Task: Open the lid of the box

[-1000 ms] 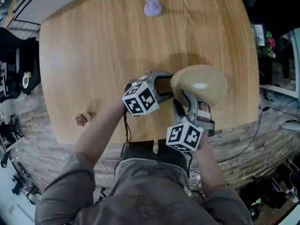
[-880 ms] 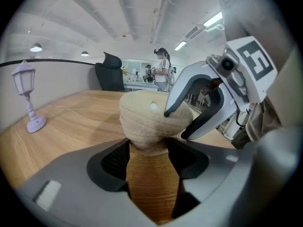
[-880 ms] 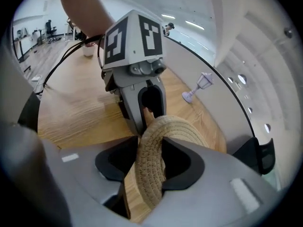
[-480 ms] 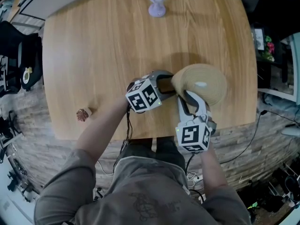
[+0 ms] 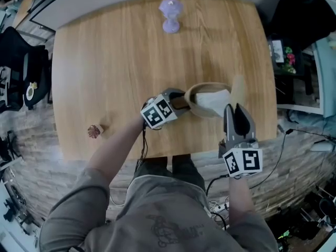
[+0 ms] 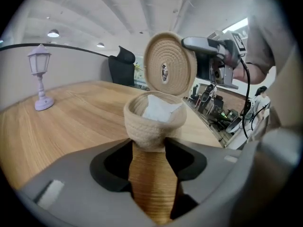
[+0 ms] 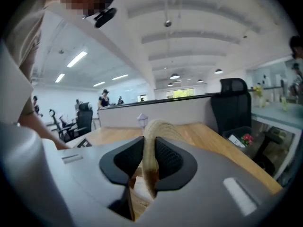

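Observation:
The box (image 5: 203, 103) is a small round woven-rope basket on the wooden table (image 5: 105, 72), with something white (image 5: 214, 100) inside. Its woven lid (image 5: 238, 90) is off the box and stands on edge just to the right. My right gripper (image 5: 234, 112) pinches the lid's rim (image 7: 152, 141), and its jaws are still closing. My left gripper (image 5: 181, 101) is at the box's left side. Its jaws are closing with the box's base (image 6: 151, 135) between their tips. In the left gripper view the lid (image 6: 169, 70) hangs above and behind the open box.
A small purple lamp (image 5: 170, 13) stands at the table's far edge. A small brown object (image 5: 94, 132) lies near the front left edge. A black chair (image 5: 23, 67) is left of the table, shelves and cables to the right.
The right gripper closed on the lid, lifted it off the box, carried it right and tipped it on edge. The box's white contents now show. The left gripper barely moved.

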### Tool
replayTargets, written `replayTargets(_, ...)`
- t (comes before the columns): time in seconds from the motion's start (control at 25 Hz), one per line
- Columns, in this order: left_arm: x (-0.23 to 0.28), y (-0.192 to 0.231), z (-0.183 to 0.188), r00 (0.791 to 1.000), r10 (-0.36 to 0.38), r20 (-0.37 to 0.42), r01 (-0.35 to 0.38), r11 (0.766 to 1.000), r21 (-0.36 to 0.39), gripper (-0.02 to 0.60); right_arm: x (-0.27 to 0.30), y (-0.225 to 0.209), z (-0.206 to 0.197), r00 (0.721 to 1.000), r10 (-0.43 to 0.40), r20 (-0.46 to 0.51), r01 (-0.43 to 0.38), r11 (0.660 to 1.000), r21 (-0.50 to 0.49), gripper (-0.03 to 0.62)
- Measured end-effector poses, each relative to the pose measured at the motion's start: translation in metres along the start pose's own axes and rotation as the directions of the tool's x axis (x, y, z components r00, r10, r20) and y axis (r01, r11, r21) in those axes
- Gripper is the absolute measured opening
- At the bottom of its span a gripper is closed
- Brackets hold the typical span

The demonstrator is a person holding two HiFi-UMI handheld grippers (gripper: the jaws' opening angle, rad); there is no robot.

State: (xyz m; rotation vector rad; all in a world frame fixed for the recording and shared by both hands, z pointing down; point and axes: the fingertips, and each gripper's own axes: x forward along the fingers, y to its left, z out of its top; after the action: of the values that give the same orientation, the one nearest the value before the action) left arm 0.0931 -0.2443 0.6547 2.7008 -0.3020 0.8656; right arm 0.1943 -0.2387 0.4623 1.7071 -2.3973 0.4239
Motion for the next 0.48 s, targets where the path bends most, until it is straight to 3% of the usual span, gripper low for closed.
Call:
replayTargets(0.12,0.0,0.0,0.001,1.0,0.012,0.001,-0.012,1.0,-0.017,0.216,-0.018,-0.044,0.002,0.989,-0.141,0.036,0.132,0.971,0.199,0.083)
replayTargets(0.24,-0.001,-0.002,-0.001,1.0,0.023,-0.005,-0.024,0.999,-0.048,0.215,-0.034,-0.071,-0.016,0.976,-0.217,0.023,0.197,0.92,0.338,0.083)
replayTargets(0.48,-0.003,0.003,-0.003,0.998,0.065,0.004,-0.065,0.995,-0.071,0.201,-0.046,-0.079,-0.02,0.97,-0.24,0.045,0.21,0.914,0.346,0.083)
